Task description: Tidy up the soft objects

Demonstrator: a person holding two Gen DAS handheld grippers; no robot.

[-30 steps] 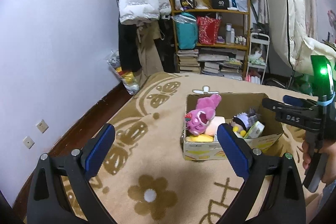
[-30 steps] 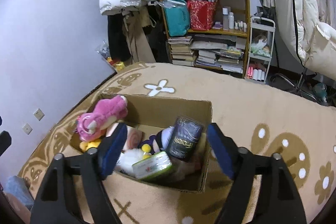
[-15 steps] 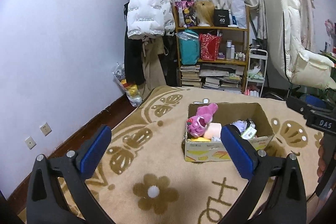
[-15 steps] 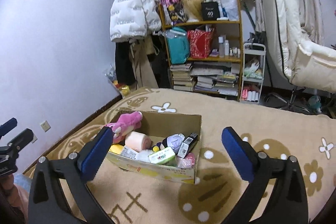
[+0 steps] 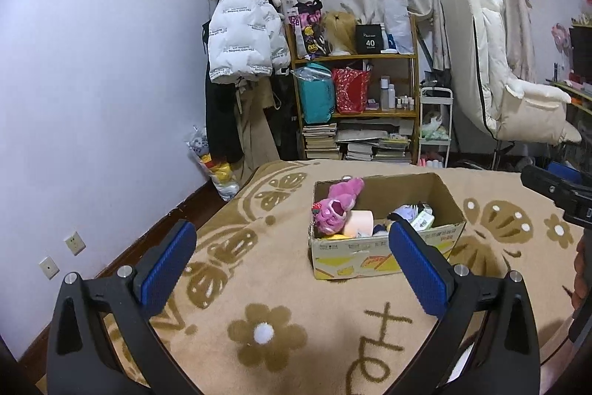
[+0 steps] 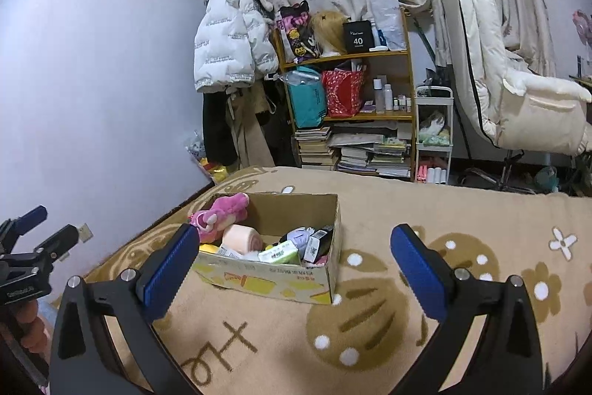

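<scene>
A cardboard box (image 5: pixel 384 256) (image 6: pixel 273 278) sits on a beige patterned blanket. It holds a pink plush toy (image 5: pixel 335 208) (image 6: pixel 222 215), a pink fabric roll (image 5: pixel 357 223) (image 6: pixel 240 237), a green tissue pack (image 6: pixel 279 252) and several other small items. My left gripper (image 5: pixel 292 258) is open and empty, well back from the box and above the blanket. My right gripper (image 6: pixel 296 260) is open and empty, also back from the box. Each gripper shows at the edge of the other's view.
The flowered blanket (image 5: pixel 266 302) spreads around the box. A wooden shelf (image 5: pixel 355 106) with books and bags stands at the back. A white puffer jacket (image 5: pixel 244 36) hangs left of it. A white chair (image 5: pixel 507 87) is at the right.
Both grippers have pulled back and up from the box, which now looks smaller and farther away. The right gripper's jaws are wider apart than a second ago.
</scene>
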